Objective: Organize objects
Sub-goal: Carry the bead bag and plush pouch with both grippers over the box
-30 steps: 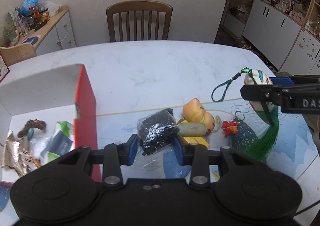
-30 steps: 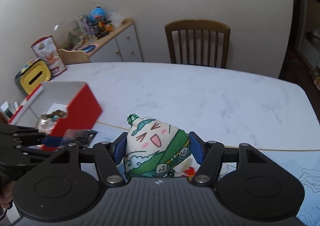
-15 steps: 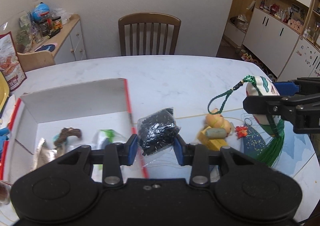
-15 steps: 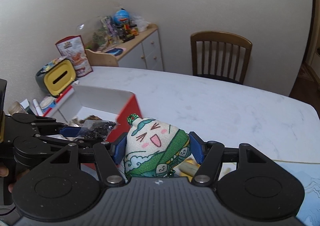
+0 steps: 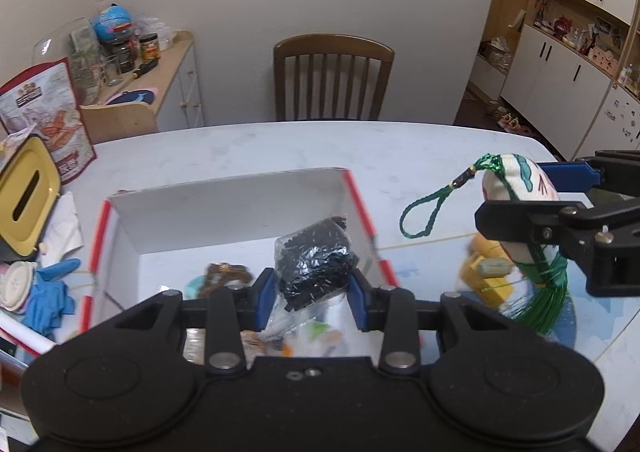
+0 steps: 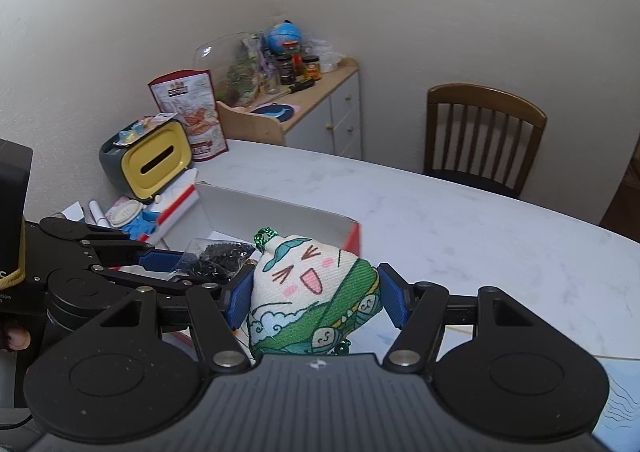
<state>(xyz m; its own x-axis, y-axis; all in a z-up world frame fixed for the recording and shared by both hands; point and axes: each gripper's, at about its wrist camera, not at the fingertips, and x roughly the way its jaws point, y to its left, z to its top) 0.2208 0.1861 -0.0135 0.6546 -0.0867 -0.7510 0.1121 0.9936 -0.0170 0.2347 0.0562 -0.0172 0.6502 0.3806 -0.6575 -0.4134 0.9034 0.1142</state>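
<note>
Left gripper (image 5: 311,294): blue pads pinching a clear bag of black beads (image 5: 314,262), which is hanging above the open red-and-white cardboard box (image 5: 224,208) on the marble table (image 5: 400,156). Small items are lying inside the box.

Right gripper (image 6: 316,302): fingers clamping a smiling zongzi plush sachet (image 6: 310,292), held aloft right of the box, its green tassel (image 5: 544,300) dangling.

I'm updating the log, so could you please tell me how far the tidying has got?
A few small items already lie in the red-edged box. The left gripper holds the bag of black beads over it; the right gripper holds the plush charm. Yellow trinkets remain on the table.
</note>
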